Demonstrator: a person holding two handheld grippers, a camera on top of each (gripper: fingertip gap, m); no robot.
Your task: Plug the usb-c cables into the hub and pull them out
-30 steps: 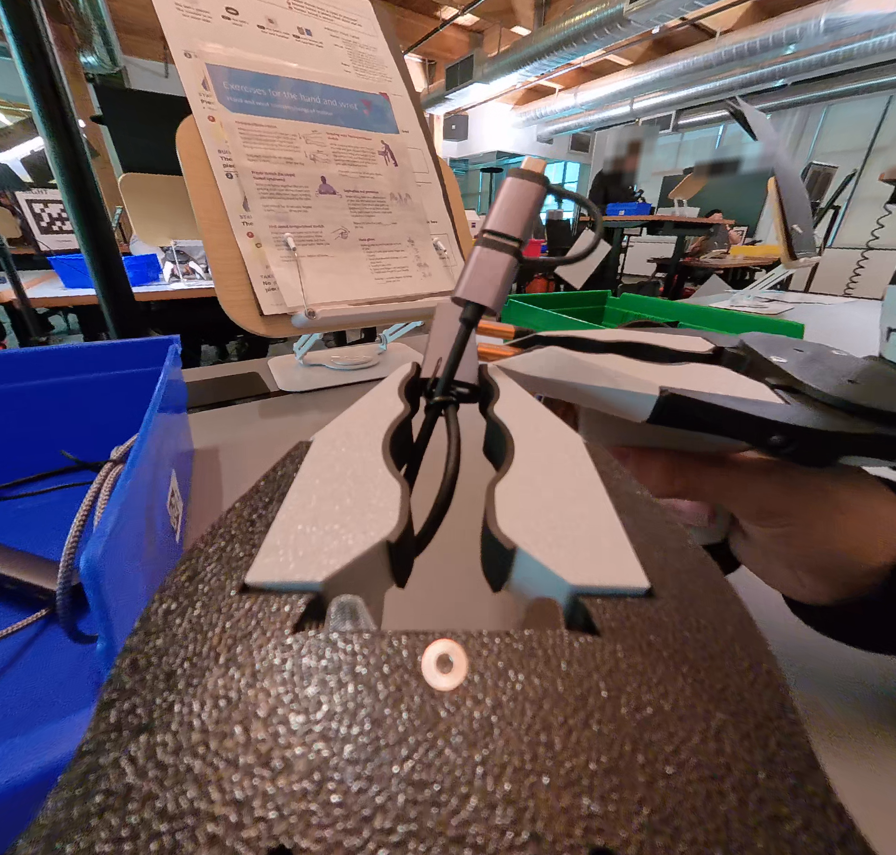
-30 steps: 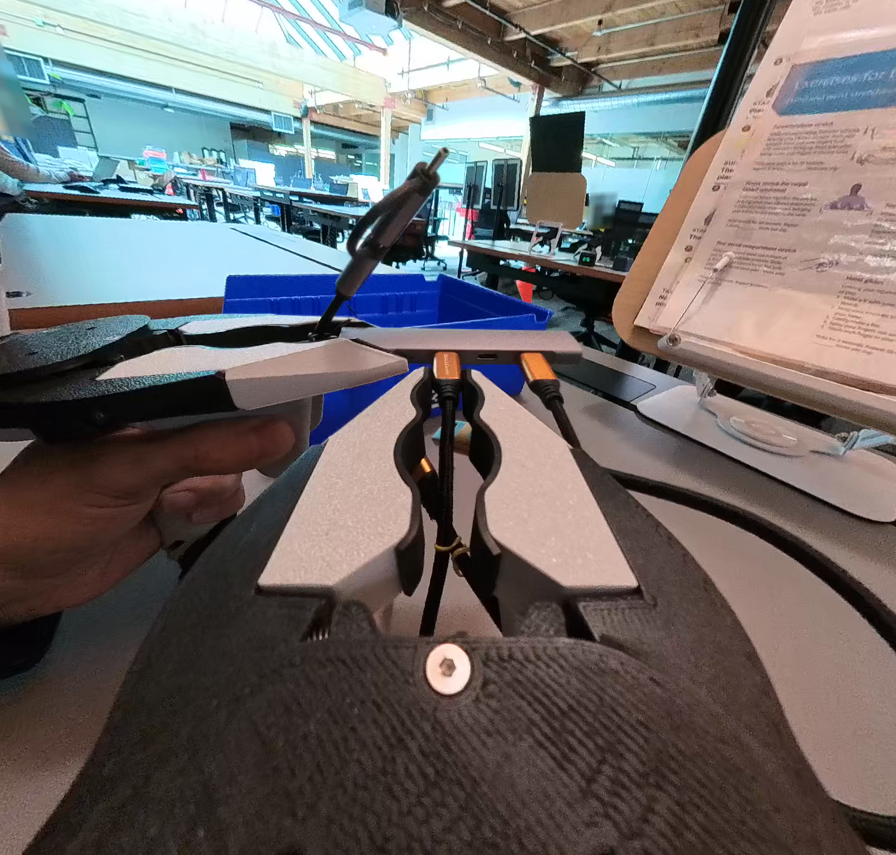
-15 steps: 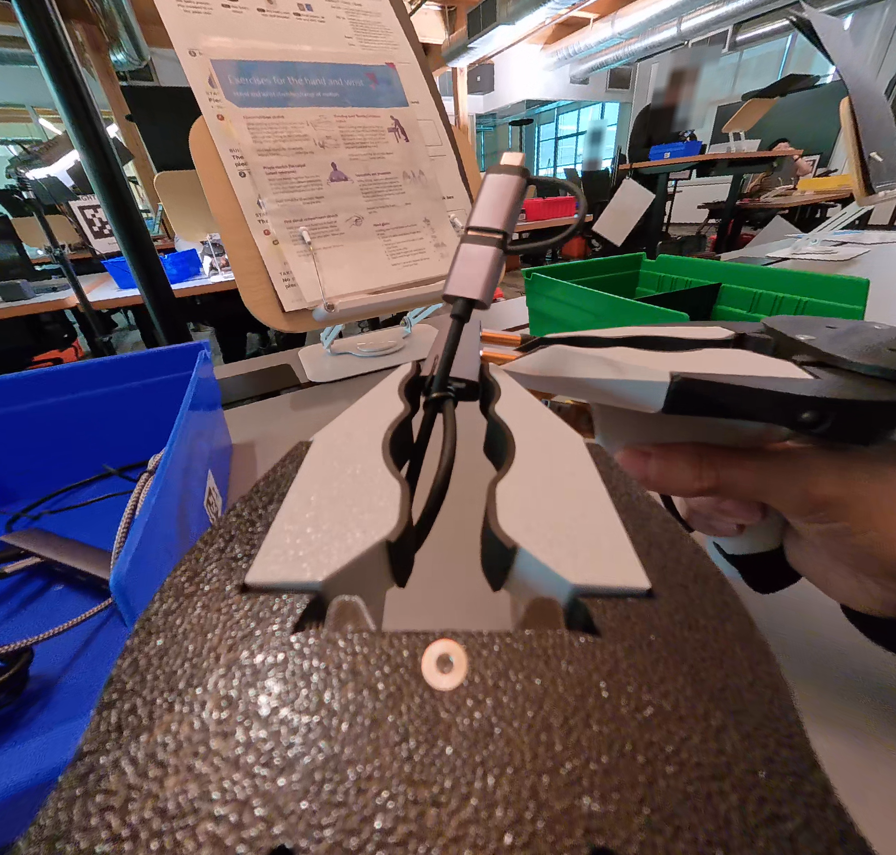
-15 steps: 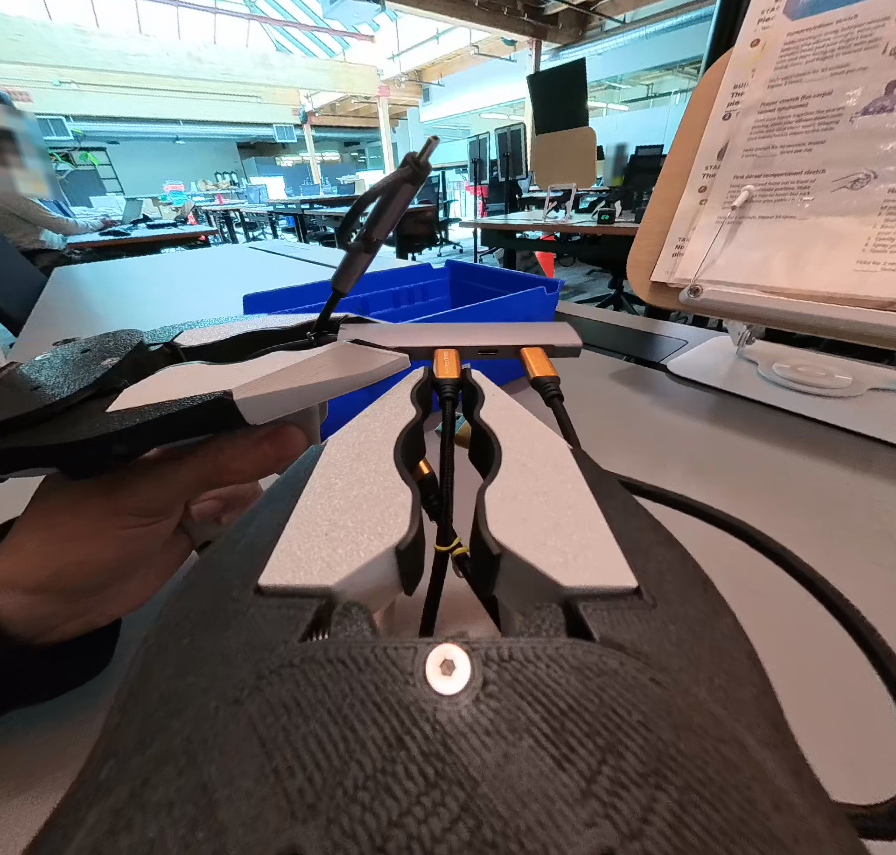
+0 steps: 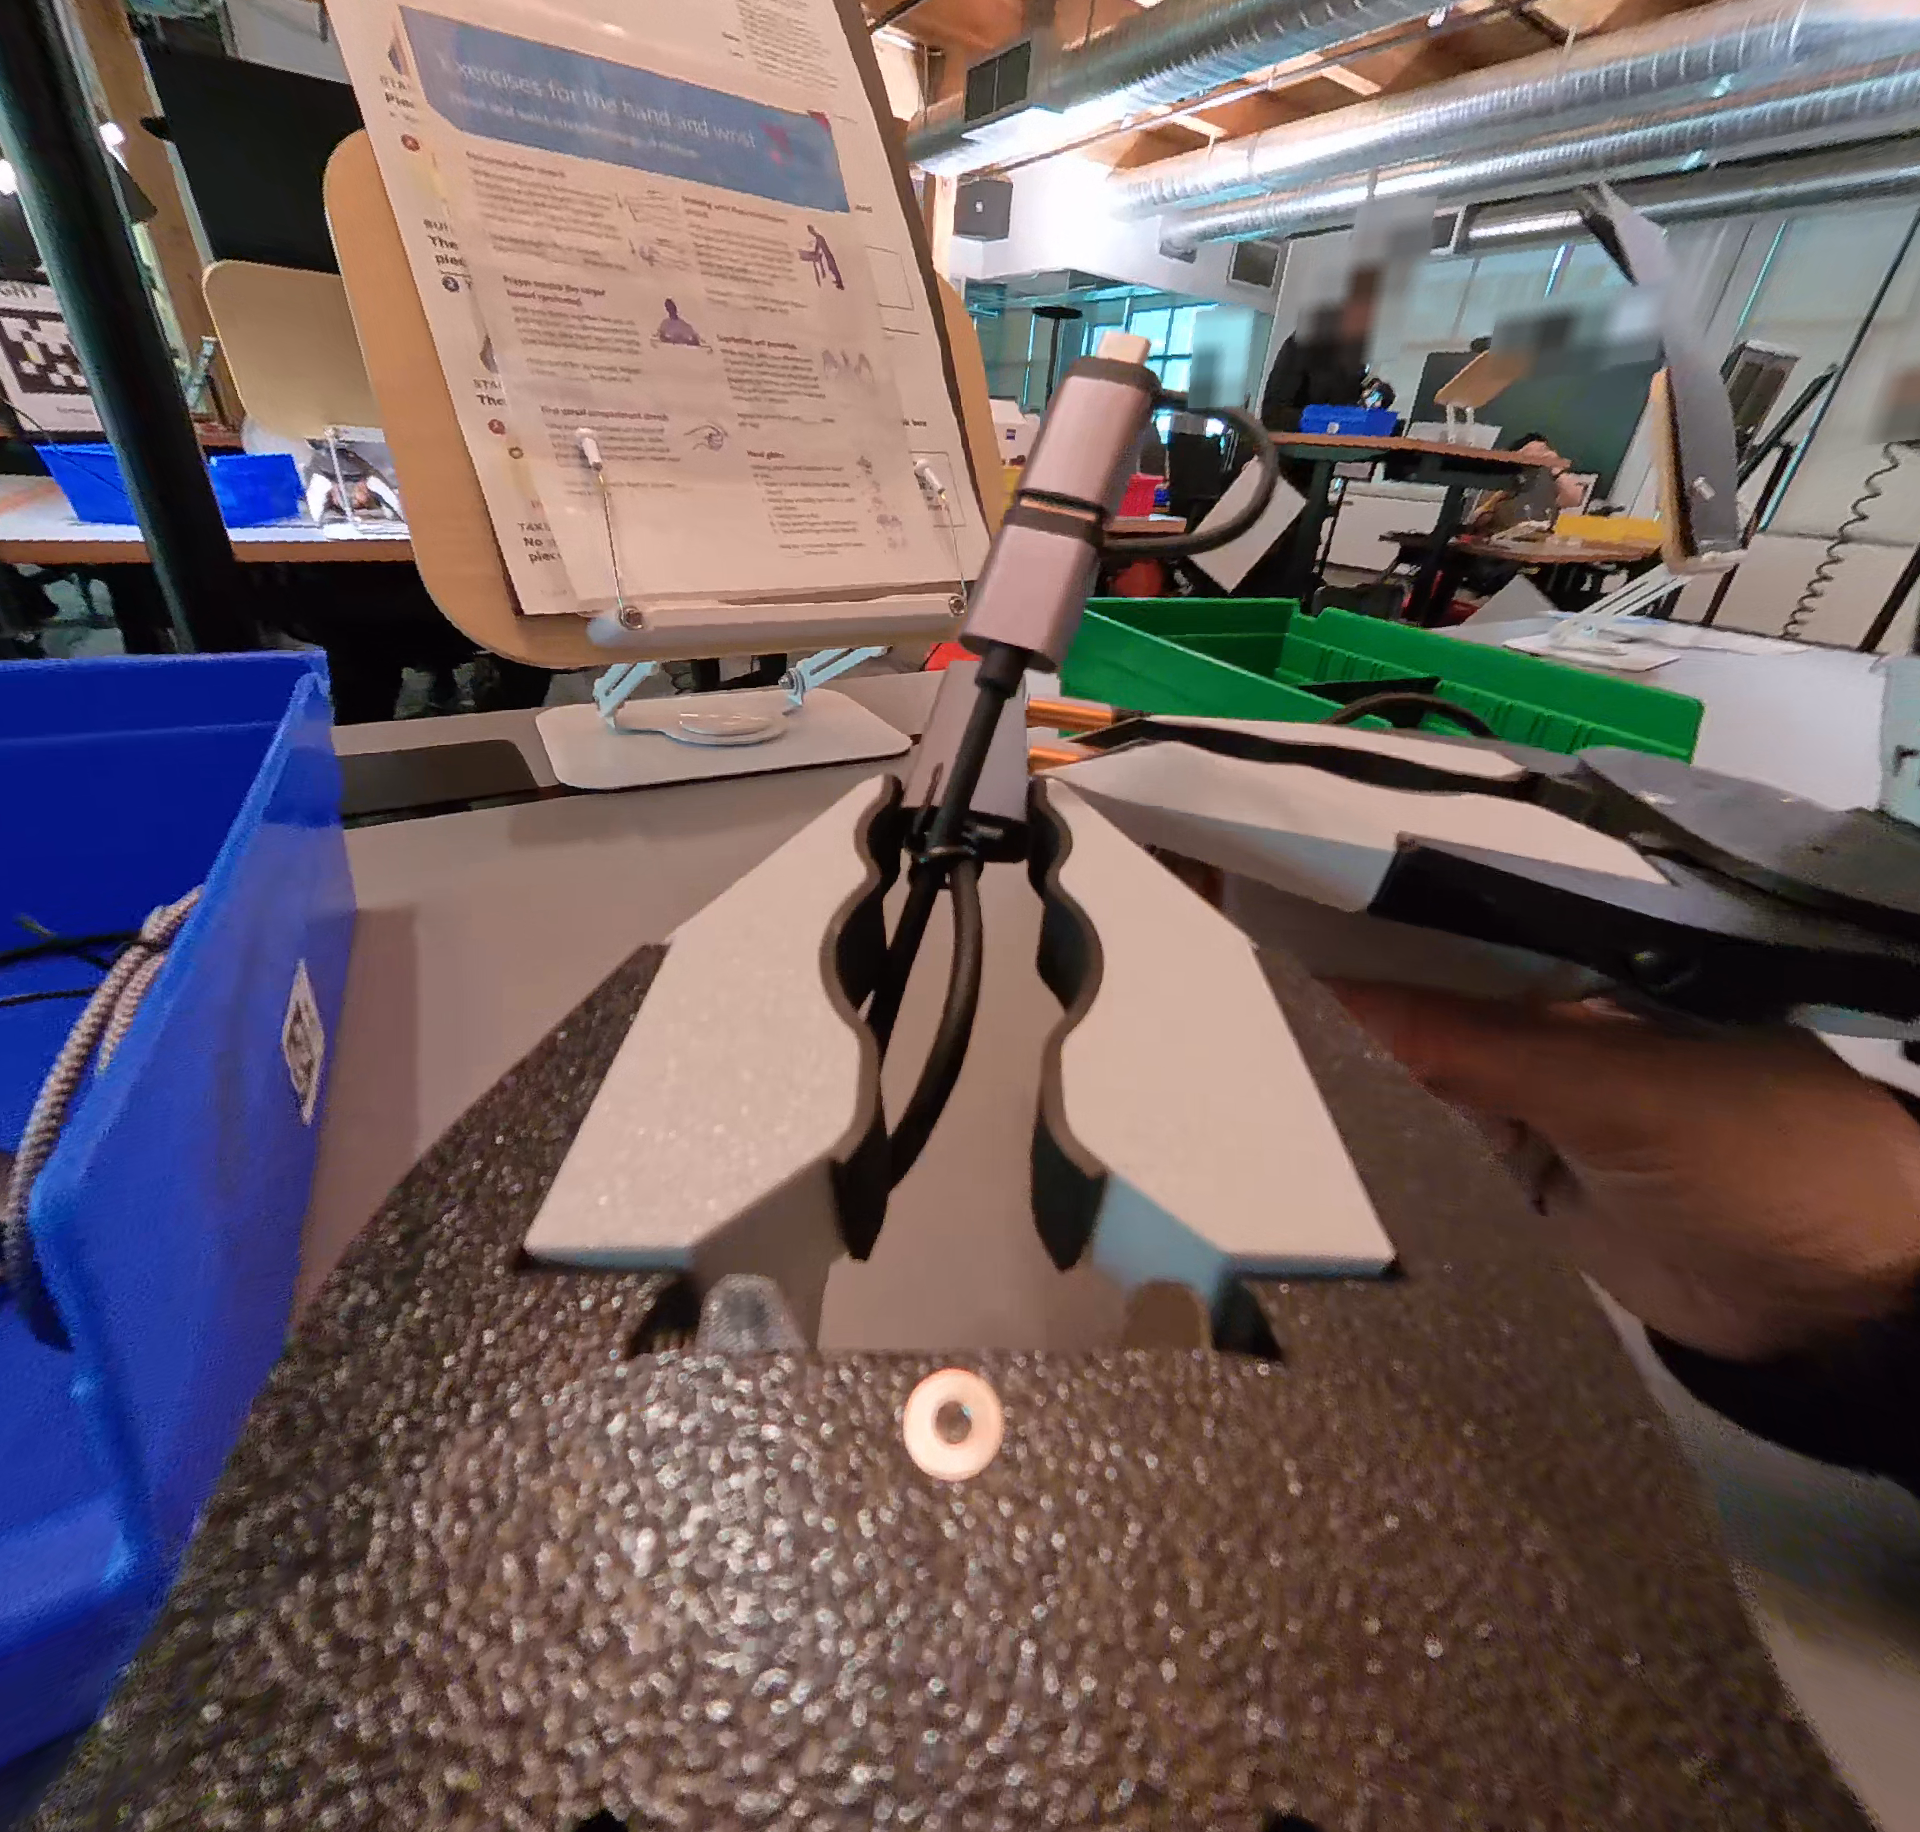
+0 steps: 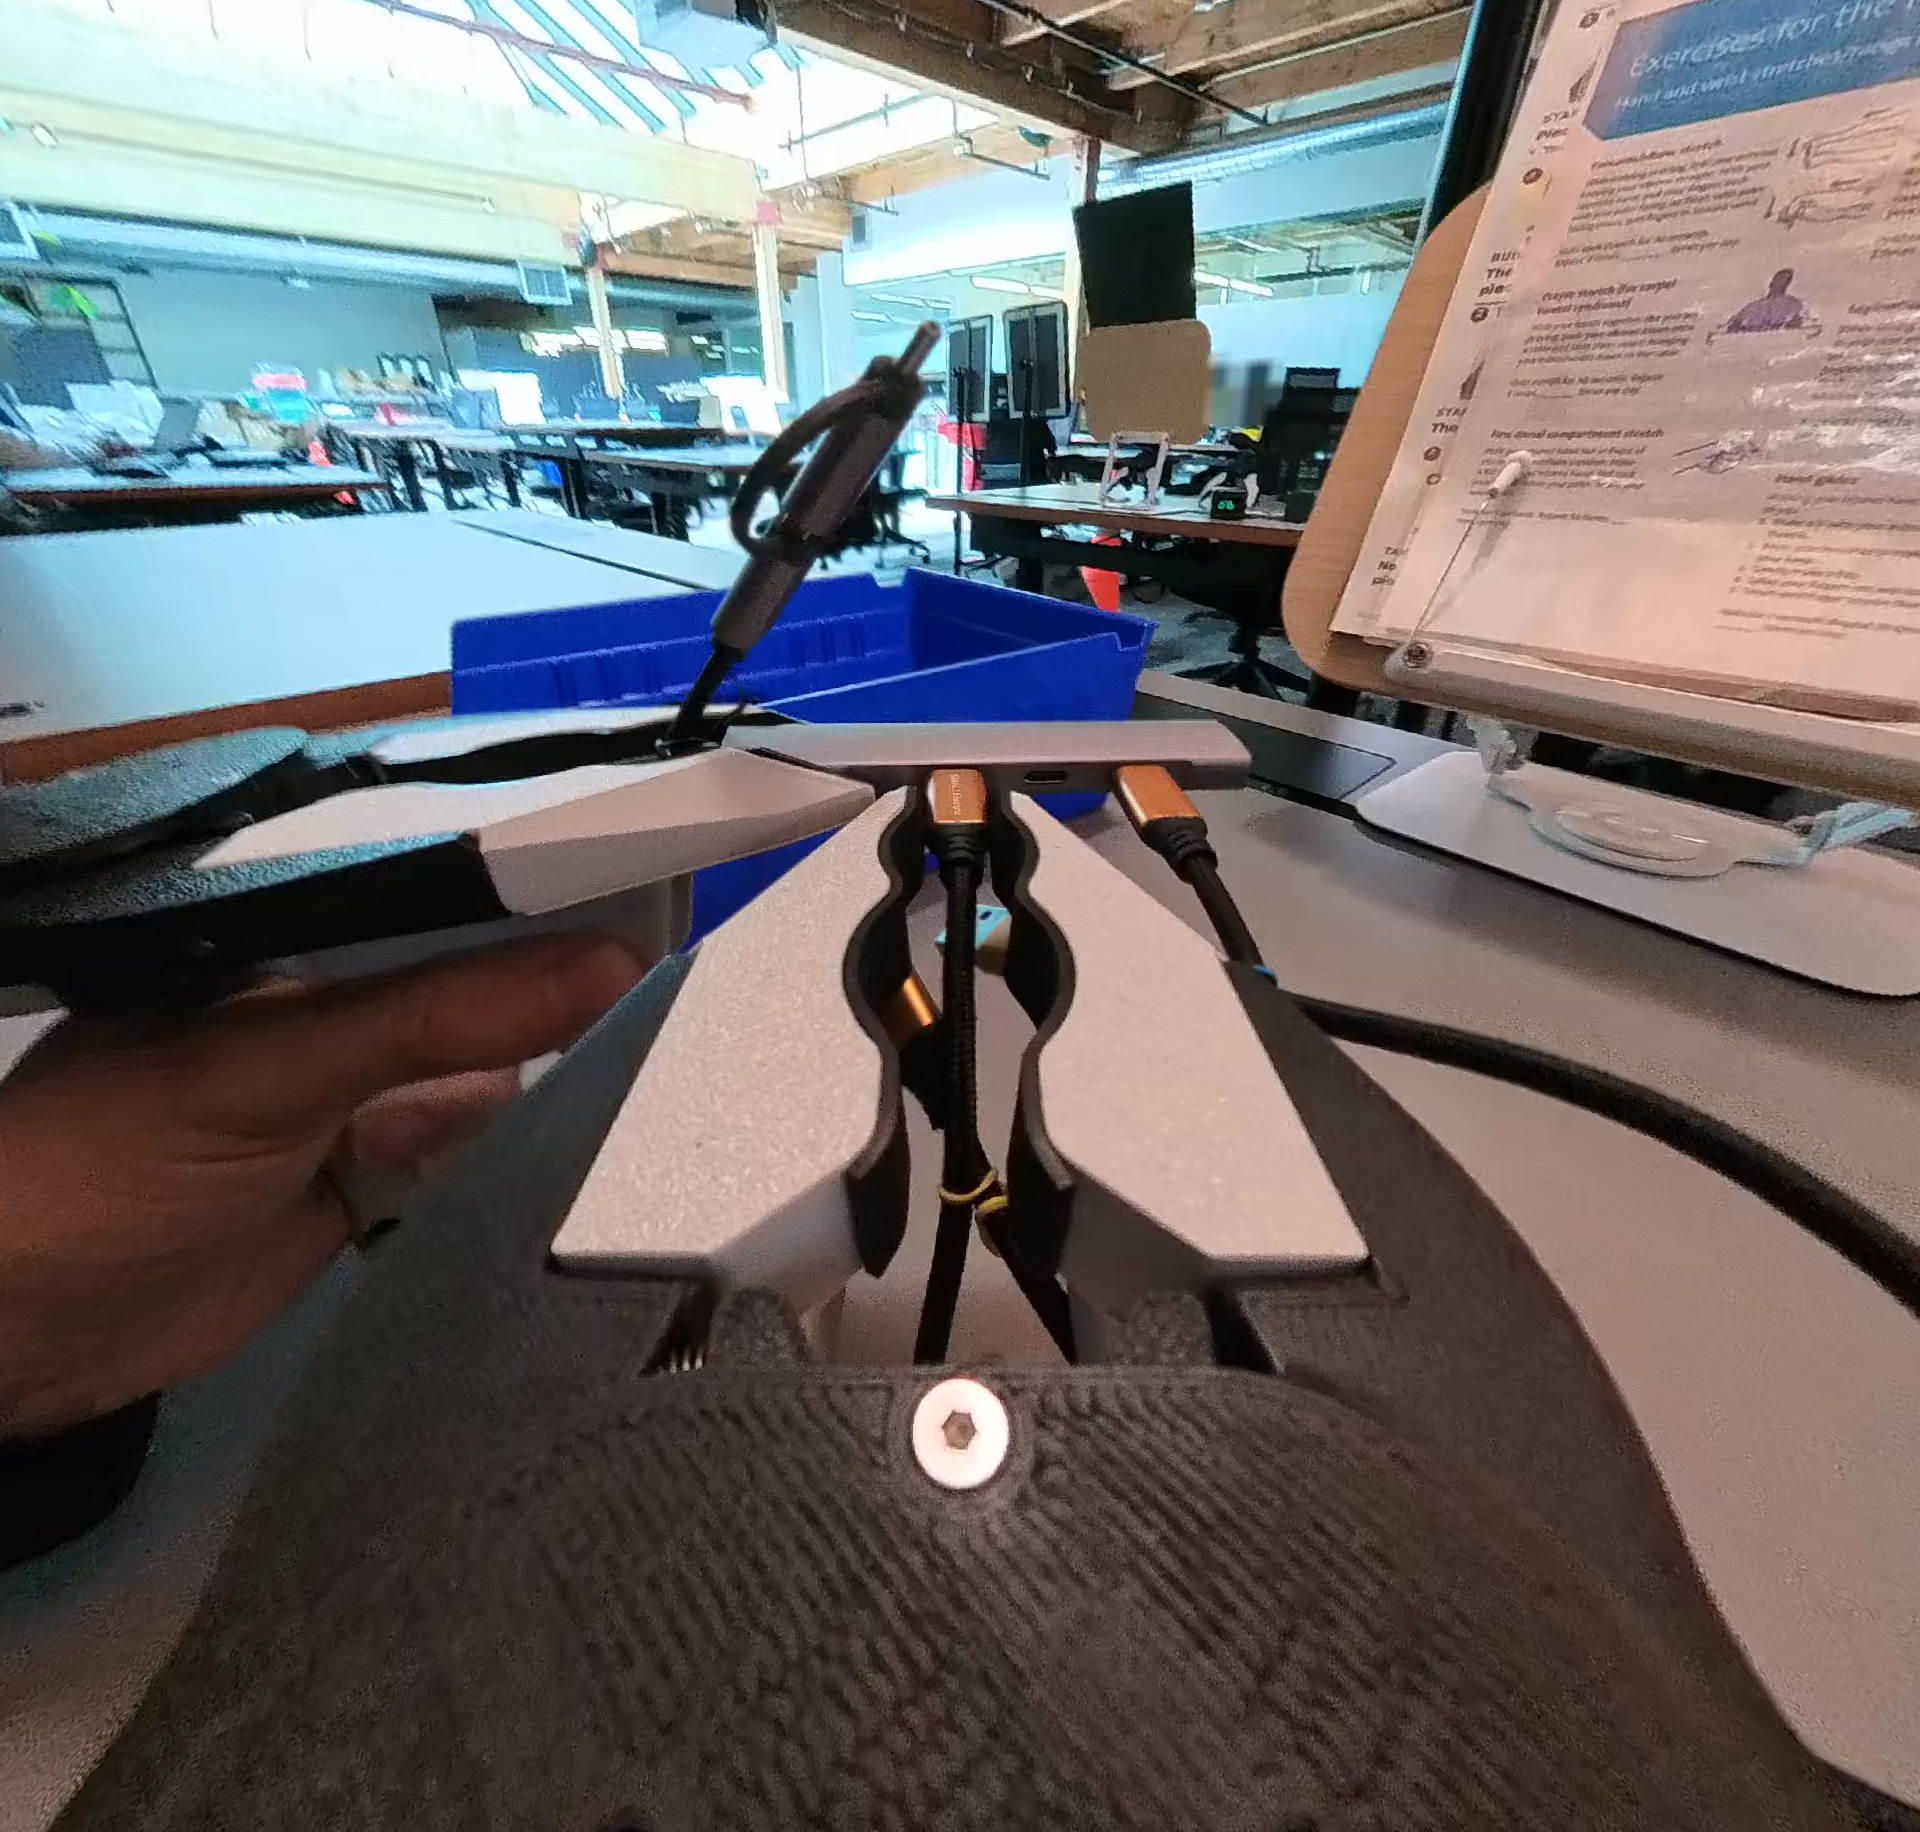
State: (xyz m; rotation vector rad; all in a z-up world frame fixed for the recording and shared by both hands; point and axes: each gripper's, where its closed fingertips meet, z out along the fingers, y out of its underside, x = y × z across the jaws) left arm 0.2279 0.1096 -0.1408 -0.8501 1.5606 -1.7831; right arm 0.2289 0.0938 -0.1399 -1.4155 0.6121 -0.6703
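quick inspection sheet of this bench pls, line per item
surface: grey table, mostly bare.
job's things: grey hub held off the table; two orange plugs seated, left plug, right plug; middle port open.
clutter: blue bin, green bin, document stand.
grippers: left gripper shut on hub; right gripper shut on left plug.
cables: hub's black lead loops through the left gripper, its connector sticking up; thick black cable across the table.
surroundings: open workshop, desks, ceiling ducts, people far off.
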